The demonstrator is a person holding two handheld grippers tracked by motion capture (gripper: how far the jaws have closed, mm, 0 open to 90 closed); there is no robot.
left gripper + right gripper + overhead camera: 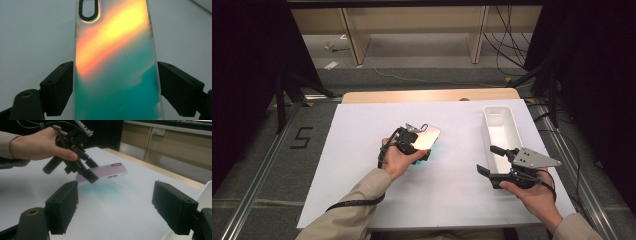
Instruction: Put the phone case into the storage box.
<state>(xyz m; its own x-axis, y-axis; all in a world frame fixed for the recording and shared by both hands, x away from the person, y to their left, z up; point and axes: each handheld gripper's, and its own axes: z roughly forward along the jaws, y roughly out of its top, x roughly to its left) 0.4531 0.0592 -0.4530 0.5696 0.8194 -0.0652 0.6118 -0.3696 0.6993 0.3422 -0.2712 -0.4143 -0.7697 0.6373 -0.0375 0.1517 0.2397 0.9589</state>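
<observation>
An iridescent phone case [428,136], glowing orange and teal, is lifted a little above the white table sheet [362,165]. My left gripper [419,145] is shut on its long sides. In the left gripper view the case [115,62] fills the space between the two black jaws of that gripper [115,85], camera cutout at the far end. From the right gripper view the case [107,171] hangs level in the left gripper [87,170], casting a teal tint on the sheet. My right gripper [486,159] rests open at the near end of the white bin [484,132], nothing between its jaws [115,205].
The long white bin stands lengthwise on the right of the sheet, and its corner [206,192] touches the right gripper view's edge. A wooden table edge [427,95] runs along the back. Metal rails, cables and dark stands surround the table.
</observation>
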